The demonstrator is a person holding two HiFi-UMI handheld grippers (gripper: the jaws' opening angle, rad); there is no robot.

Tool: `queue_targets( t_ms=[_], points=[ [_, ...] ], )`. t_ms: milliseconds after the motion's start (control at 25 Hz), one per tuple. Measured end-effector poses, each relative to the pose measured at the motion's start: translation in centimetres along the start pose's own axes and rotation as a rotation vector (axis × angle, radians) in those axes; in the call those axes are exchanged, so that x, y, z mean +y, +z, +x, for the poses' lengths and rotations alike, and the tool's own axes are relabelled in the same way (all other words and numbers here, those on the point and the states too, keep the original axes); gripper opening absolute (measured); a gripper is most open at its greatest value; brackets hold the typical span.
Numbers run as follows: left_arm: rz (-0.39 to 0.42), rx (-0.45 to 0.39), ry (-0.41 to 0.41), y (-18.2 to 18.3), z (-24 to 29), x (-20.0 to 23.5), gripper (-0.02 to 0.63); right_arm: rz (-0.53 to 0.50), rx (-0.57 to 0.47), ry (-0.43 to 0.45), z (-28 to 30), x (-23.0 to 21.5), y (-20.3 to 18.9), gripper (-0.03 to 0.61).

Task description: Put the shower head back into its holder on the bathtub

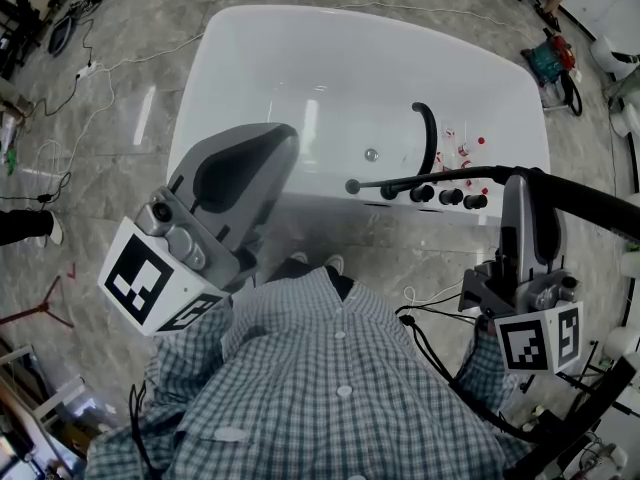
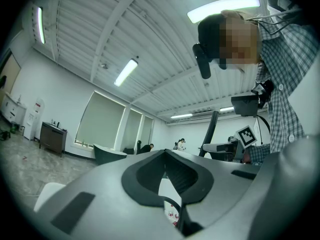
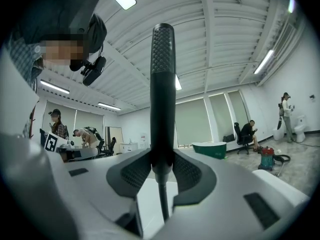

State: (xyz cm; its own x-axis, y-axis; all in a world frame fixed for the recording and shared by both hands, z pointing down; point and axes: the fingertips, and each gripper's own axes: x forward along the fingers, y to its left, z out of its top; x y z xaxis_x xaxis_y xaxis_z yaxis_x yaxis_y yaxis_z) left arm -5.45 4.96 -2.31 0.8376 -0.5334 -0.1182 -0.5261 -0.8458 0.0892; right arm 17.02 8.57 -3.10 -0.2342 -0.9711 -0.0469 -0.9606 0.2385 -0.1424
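While right gripper [image 3: 162, 159] clamps black shower head [image 3: 162, 74], its tip points 9 o'clock over bathtub [image 1: 240, 48] near rim. Left gripper [image 2: 167, 156] closed, empty, 8 o'clock of tub.

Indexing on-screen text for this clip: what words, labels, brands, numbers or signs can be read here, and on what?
No text is readable in any view.
Left marker cube: black-and-white square pattern, no letters.
Right marker cube: same kind of pattern, no letters.
Red marks on the bathtub: too small to read.
Shower head: no print visible.
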Motion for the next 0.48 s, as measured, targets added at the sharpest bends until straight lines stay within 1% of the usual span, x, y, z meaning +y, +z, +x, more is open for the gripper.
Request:
queue_targets(
  t_ms=[480],
  points=[
    [0.005, 0.018, 0.015, -1.0, 0.0, 1.0, 0.008, 0.013, 0.047, 0.023, 1.5, 0.5, -2.2, 0.132]
  ],
)
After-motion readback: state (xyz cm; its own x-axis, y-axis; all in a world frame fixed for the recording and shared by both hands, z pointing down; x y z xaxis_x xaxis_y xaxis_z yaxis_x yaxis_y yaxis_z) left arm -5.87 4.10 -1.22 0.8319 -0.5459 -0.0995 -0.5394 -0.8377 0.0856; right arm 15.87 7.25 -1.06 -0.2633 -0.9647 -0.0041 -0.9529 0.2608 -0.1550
